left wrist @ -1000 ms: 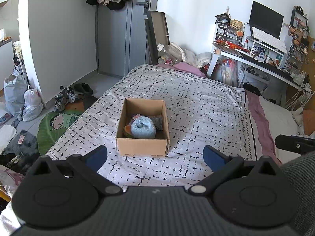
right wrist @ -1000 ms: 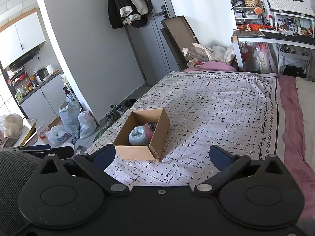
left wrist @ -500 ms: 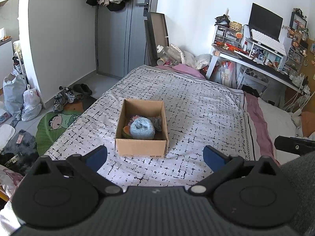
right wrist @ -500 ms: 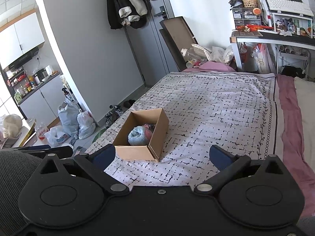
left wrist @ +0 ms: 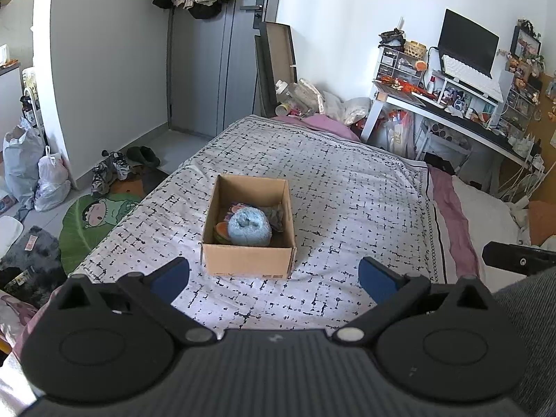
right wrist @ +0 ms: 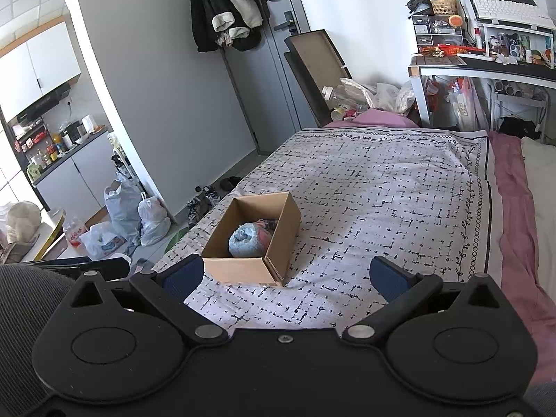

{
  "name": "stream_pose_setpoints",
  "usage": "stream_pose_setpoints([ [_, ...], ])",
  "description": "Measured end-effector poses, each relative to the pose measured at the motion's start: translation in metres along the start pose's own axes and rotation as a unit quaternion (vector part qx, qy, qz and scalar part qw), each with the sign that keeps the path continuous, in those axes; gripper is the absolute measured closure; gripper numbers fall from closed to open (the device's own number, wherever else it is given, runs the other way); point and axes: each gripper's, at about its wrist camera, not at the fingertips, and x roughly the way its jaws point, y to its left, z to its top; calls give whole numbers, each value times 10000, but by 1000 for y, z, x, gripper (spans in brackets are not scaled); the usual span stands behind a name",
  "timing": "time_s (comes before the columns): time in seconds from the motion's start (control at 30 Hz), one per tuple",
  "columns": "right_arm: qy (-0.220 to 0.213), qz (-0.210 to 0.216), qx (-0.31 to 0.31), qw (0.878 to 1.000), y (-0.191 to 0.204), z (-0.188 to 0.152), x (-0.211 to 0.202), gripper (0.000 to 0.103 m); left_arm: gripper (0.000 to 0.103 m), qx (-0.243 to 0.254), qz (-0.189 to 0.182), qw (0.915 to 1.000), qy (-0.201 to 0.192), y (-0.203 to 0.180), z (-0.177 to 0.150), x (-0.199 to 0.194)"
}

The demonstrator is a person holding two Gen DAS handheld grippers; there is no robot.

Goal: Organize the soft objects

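An open cardboard box (left wrist: 243,260) (right wrist: 281,239) stands on the patterned bedspread (left wrist: 347,191) (right wrist: 382,191). Inside it lies a fluffy light-blue soft ball (left wrist: 249,226) (right wrist: 245,240) on top of other soft items, an orange-rimmed one (left wrist: 219,232) and a dark grey one (left wrist: 276,216). My left gripper (left wrist: 274,274) hangs open, nearer than the box and above the bed, with nothing between its blue pads. My right gripper (right wrist: 285,274) is open too, its left pad in front of the box's near corner, and it holds nothing.
Left of the bed on the floor are shoes (left wrist: 111,170), a green cartoon mat (left wrist: 93,219) and plastic bags (left wrist: 34,173) (right wrist: 135,212). A cluttered desk (left wrist: 451,104) (right wrist: 486,66) stands at the right. Pink sheet and pillow (left wrist: 486,215) lie along the bed's right side.
Both views have drawn back and risen a little, so the box sits slightly farther off. The box and its contents have not moved. Both grippers stay open.
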Motion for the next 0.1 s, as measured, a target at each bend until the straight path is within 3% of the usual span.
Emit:
stream_pose_setpoints([
  [0.1,10,49,25,10000,-1,0,1,0,0,-32,-73,10000,37,2,0,1],
])
